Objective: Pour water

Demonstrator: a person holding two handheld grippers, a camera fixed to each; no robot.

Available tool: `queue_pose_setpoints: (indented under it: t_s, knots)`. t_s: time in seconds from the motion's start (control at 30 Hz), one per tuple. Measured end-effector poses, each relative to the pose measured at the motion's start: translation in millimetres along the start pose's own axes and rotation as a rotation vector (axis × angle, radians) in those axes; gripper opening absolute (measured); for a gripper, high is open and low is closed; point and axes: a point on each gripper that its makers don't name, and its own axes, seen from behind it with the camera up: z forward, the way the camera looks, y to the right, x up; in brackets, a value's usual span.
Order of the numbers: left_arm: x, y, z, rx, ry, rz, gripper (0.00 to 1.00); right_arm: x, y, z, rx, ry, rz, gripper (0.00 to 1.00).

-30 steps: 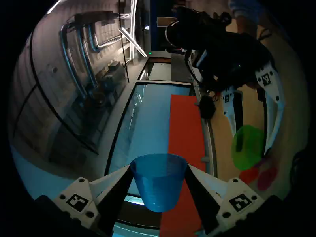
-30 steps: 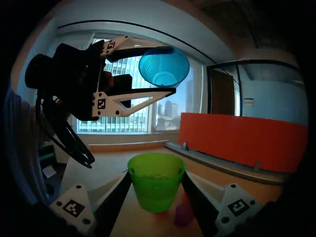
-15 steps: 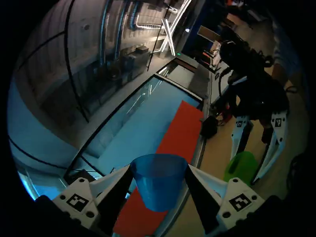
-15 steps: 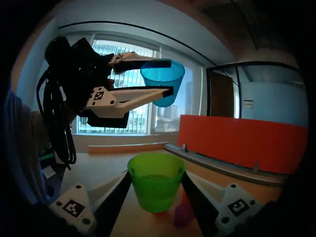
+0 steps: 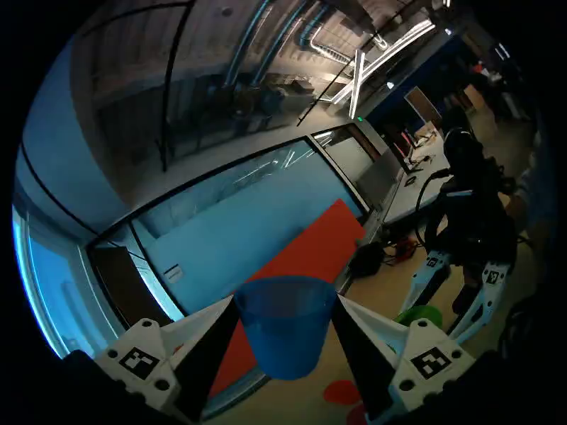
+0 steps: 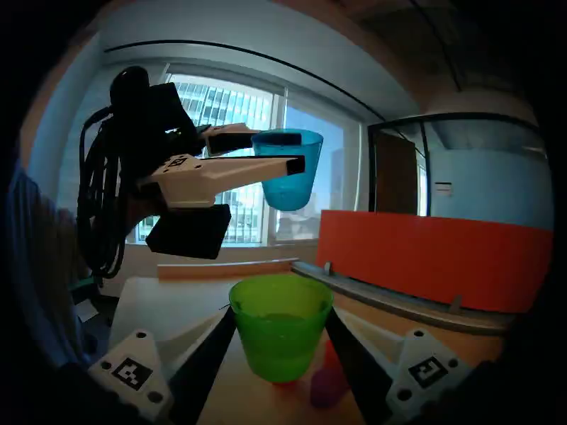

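The left gripper (image 5: 285, 304) is clenched on the translucent blue plastic cup (image 5: 285, 333): both fingers press on its sides. The right gripper (image 6: 280, 312) grasps the translucent green plastic cup (image 6: 280, 336) in the same way, low over the light wooden table (image 6: 173, 304). In the right gripper view the blue cup hangs in the air, higher than the green cup and a little beyond it. Its long axis is almost vertical and its rim looks upward. The green cup also stands upright, and it seems to have some liquid in its lower part. I cannot tell if the blue cup has water. To pour, I judge that the blue cup must come down nearer and lean its rim toward the green cup's mouth.
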Motion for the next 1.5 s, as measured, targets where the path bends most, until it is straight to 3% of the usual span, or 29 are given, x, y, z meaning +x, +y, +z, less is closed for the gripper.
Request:
queue_pose_setpoints:
  t_s: [0.37,0.57,1.0,1.5]
  knots:
    - [-7,0.2,-5.8,-0.03,0.011,-0.275,0.88,3,0,-5.3,-0.009,0.003,0.001,0.89]
    - [-18,-4.3,-6.6,-0.036,0.0,-0.373,0.88,6,0,-7.1,-0.013,0.004,0.008,0.89]
    - [-66,8.3,-23.6,-0.039,-0.076,-0.418,0.88,6,12,-16.9,-0.042,-0.018,0.019,0.89]
    - [-129,32.9,-50.5,-0.057,-0.167,-0.481,0.88,-3,36,-40.5,-0.103,-0.07,0.029,0.89]
